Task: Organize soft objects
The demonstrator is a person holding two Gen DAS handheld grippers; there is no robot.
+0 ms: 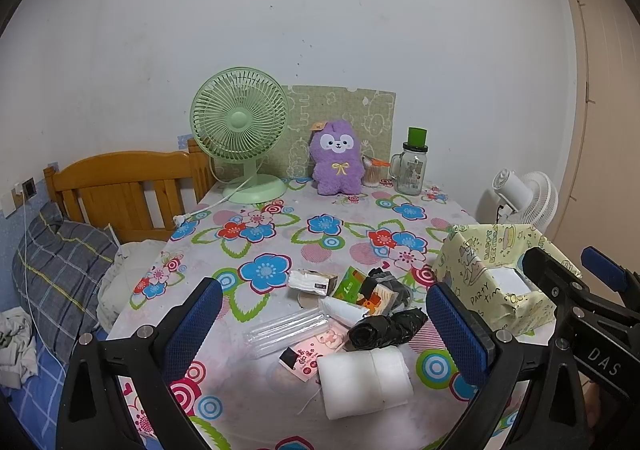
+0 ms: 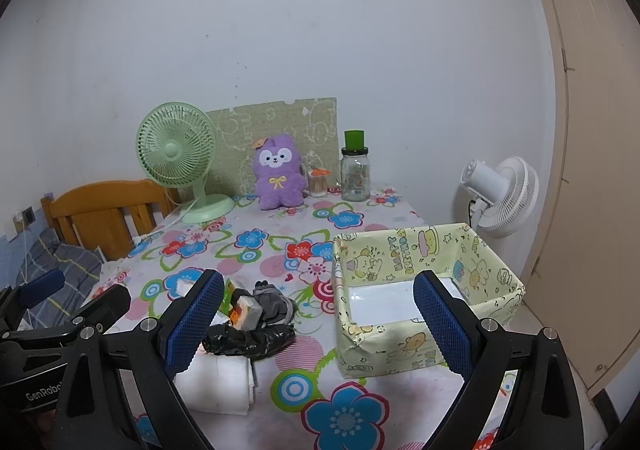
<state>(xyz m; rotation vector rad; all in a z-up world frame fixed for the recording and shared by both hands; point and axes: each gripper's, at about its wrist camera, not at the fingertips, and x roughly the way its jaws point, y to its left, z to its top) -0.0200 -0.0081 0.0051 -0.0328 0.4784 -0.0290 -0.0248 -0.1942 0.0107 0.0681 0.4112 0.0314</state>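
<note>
Near the table's [image 1: 280,234] front edge we saw the soft things heaped: a white folded cloth [image 1: 366,380], a black roll [image 1: 386,328], grey gloves [image 2: 272,304]. Just right of them stood the yellow box [image 2: 424,290]. Our left claw [image 1: 324,330] and right claw [image 2: 318,326] hung above, both released and empty.

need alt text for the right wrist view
The open right gripper hangs over a floral tablecloth, between a pile of small soft items on the left and an open yellow paper-covered box on the right. A purple plush toy and green fan stand at the back.
</note>
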